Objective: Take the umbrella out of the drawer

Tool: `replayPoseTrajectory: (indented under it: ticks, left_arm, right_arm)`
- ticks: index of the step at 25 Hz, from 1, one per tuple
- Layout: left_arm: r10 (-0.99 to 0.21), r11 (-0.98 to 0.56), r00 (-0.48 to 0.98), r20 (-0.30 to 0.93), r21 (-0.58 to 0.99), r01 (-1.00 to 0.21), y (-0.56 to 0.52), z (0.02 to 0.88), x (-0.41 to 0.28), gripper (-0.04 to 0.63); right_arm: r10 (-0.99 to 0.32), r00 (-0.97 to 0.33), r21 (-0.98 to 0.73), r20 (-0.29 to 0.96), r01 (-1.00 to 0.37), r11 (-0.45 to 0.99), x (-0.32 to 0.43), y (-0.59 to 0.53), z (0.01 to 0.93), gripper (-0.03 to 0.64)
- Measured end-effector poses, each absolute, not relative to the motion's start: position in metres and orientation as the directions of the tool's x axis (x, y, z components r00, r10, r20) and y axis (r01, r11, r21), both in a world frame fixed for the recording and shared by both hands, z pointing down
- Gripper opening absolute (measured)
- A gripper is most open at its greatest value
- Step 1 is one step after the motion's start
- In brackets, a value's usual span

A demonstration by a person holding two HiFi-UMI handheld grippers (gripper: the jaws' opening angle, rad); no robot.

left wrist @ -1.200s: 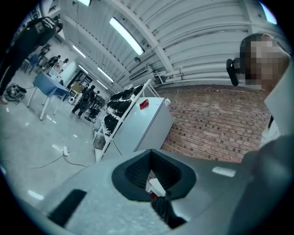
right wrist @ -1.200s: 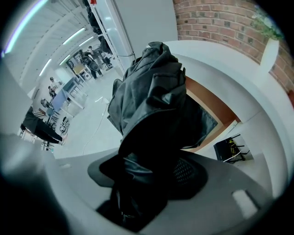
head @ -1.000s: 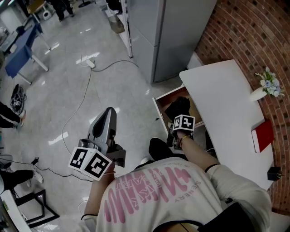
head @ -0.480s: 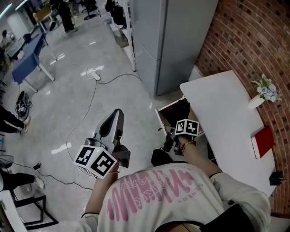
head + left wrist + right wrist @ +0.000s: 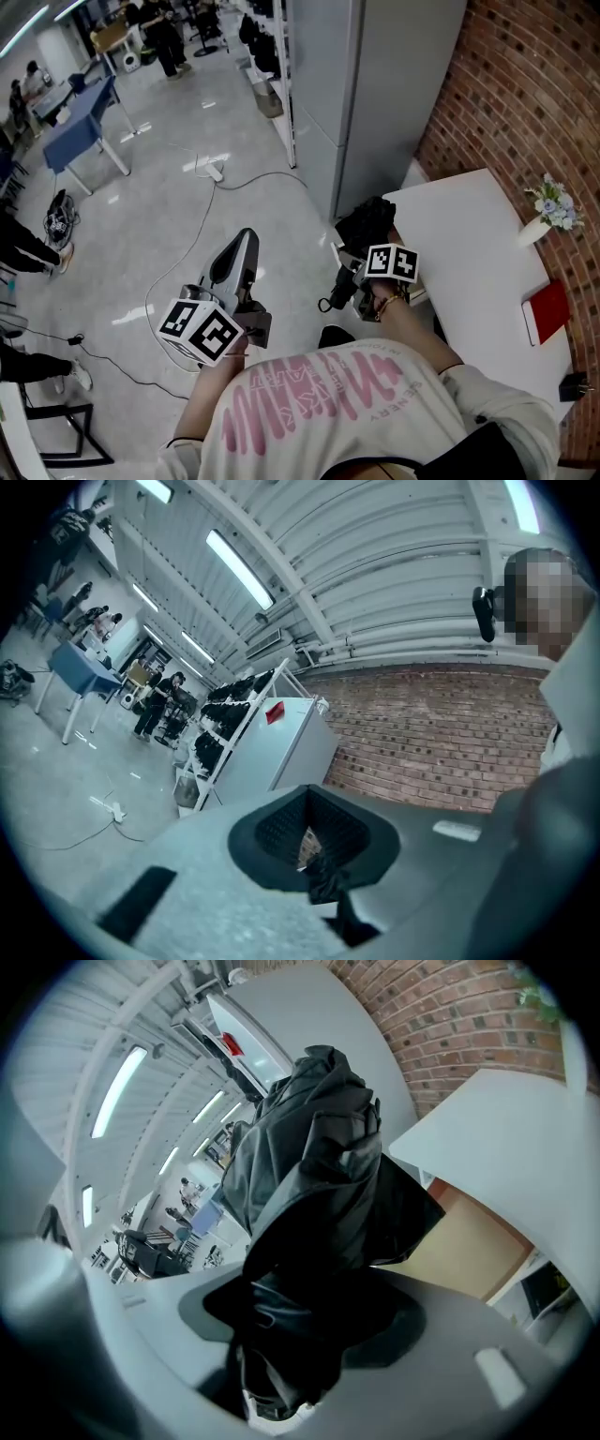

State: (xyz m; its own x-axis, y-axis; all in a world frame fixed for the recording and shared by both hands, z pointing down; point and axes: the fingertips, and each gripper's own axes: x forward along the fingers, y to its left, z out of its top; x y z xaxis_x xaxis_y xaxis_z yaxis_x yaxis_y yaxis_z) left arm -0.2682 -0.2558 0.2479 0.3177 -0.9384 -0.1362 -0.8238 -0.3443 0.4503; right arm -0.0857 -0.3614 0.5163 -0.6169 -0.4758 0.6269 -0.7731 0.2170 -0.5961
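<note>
While clamped in the right gripper (image 5: 354,279), umbrella (image 5: 367,225): black, folded, its cloth bunched and standing up out of the jaws, in the air above the open drawer (image 5: 461,1241) under the left edge of the white table (image 5: 473,244).
Right gripper: jaws fairly wide apart yet pressed on the bundle of folded cloth, nothing else between them.
Strap (image 5: 328,302): thin loop dangling below the grip on the left, touching nothing visible.
Left gripper (image 5: 246,242): jaws drawn together on nothing, held in the air well to the left of the drawer, over the grey floor (image 5: 141,216), no part in the lift.
Drawer: pulled out, tan bottom showing beneath the umbrella, rest of the inside hidden.
Step in hand: carrying the umbrella up and away from the drawer; judged nearly done, with only a clean exit and a setting-down left.
To do it well: keep the squeeze steady on the slack cloth, likely to give and slide under the pads; go straight up until well clear of drawer front and table edge, then swing left toward open floor; move slowly to avoid swinging the top-heavy bundle.
Risk: loose folds or strap catching on the drawer rim; grip creeping along the cloth under the umbrella's weight.
</note>
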Motion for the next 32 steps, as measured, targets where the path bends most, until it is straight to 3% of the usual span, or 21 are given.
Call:
replayPoseTrajectory:
  ticks: [12,32]
  left_arm:
    - [-0.937,-0.35,0.305,-0.172,0.42,-0.838,-0.241,0.232,-0.282,0.0]
    - [-0.951,-0.304,0.251,-0.179,0.418,-0.856,-0.214,0.232,-0.302,0.0]
  right_arm:
    - [-0.517,-0.747,-0.672,0.417,-0.637,0.378,-0.134,-0.361,0.412,0.285]
    - [-0.474,-0.851,-0.669,0.224,-0.488,0.56,-0.173,-0.327,0.314,0.285]
